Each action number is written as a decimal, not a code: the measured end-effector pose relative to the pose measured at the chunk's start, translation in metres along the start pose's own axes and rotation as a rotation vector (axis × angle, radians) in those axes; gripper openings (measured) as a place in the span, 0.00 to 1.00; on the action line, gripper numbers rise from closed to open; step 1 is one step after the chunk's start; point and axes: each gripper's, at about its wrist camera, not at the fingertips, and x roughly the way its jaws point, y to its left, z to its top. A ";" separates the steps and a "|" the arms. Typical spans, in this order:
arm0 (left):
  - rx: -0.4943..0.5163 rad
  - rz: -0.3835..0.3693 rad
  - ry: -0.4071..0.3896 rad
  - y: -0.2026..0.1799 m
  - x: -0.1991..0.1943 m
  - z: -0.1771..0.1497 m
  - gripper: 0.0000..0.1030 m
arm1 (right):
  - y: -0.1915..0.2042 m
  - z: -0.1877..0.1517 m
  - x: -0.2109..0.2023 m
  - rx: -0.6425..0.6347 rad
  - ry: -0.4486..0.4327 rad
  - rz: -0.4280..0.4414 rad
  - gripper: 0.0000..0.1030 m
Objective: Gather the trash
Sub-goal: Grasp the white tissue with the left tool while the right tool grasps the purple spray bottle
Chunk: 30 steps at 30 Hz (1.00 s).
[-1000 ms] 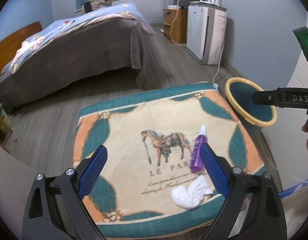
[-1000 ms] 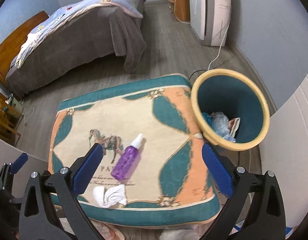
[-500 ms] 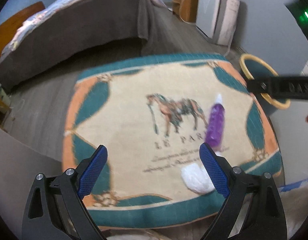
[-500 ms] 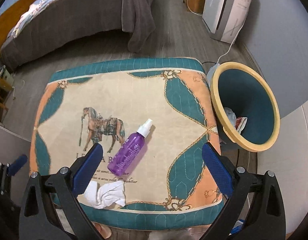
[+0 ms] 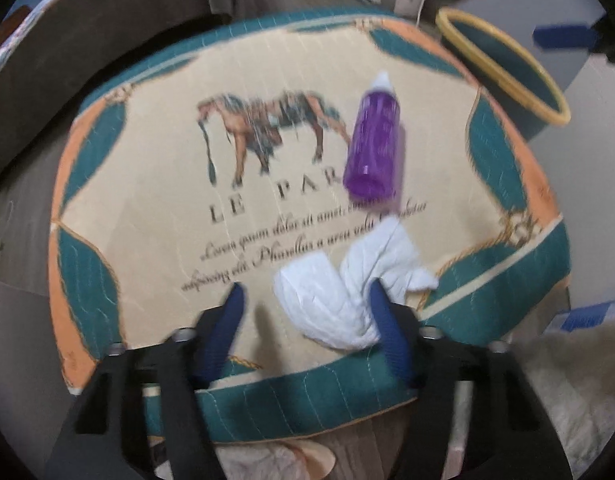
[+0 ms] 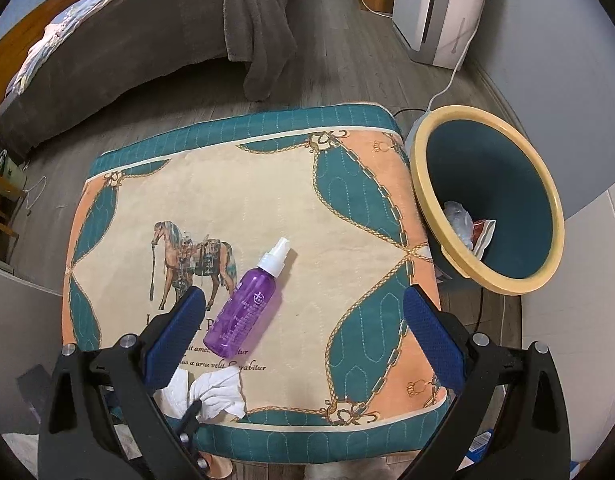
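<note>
The cushion (image 6: pixel 267 184) fills both views. Only the right view looks into the bin (image 6: pixel 507 184), trash at its bottom. The bottle (image 6: pixel 247 308) lies mid-cushion. The tissue (image 5: pixel 339 292) sits at the near edge between the closing left gripper (image 5: pixel 303 300), touching one pad. The right gripper (image 6: pixel 303 308) gapes wide, empty.

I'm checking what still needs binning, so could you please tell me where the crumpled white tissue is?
The crumpled white tissue lies near the cushion's front edge, just below the purple spray bottle, between the closing jaws of the left gripper.
</note>
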 end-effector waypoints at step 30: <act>-0.033 -0.014 -0.231 0.076 -0.092 0.067 0.09 | 0.011 -0.002 0.044 -0.034 0.066 -0.018 0.94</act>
